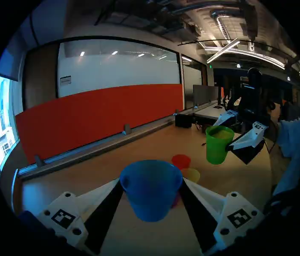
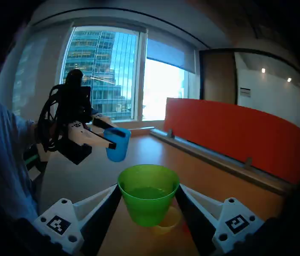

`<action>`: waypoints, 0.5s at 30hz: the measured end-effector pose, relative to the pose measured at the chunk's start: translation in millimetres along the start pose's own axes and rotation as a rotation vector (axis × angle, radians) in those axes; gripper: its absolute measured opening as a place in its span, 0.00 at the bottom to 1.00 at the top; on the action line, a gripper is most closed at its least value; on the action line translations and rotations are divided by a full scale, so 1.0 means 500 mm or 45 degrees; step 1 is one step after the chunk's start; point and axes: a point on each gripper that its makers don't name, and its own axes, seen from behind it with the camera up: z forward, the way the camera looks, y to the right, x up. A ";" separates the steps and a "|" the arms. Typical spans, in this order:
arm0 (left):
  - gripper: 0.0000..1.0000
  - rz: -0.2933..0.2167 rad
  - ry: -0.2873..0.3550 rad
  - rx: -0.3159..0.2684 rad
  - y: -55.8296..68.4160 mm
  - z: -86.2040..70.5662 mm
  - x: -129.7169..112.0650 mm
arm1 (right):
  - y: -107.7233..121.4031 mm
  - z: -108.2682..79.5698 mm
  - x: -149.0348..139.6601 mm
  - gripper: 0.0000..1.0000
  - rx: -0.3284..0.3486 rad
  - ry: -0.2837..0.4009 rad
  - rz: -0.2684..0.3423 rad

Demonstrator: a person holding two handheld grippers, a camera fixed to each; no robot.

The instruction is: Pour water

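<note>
In the left gripper view, the left gripper (image 1: pixel 151 182) is clamped on a blue plastic cup (image 1: pixel 151 198), held upright above the wooden desk (image 1: pixel 86 170). Just beyond it, a small red cup (image 1: pixel 181 161) and a yellow cup (image 1: pixel 191 174) stand touching on the desk. Farther right, the right gripper (image 1: pixel 224 135) squeezes a green plastic cup (image 1: pixel 216 150), upright in the air. In the right gripper view, the green plastic cup holds liquid (image 2: pixel 148 193), with the blue plastic cup apart, up to its left.

Green cup (image 2: pixel 148 194) (water inside), blue cup (image 1: pixel 151 190)
</note>
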 end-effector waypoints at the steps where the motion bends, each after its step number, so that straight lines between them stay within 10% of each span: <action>1: 0.88 0.000 -0.010 0.000 0.000 0.001 -0.007 | -0.001 -0.001 -0.008 0.90 0.004 -0.012 0.002; 15: 0.88 0.011 -0.185 -0.036 0.015 0.012 -0.117 | -0.005 -0.010 -0.109 0.90 0.050 -0.183 0.029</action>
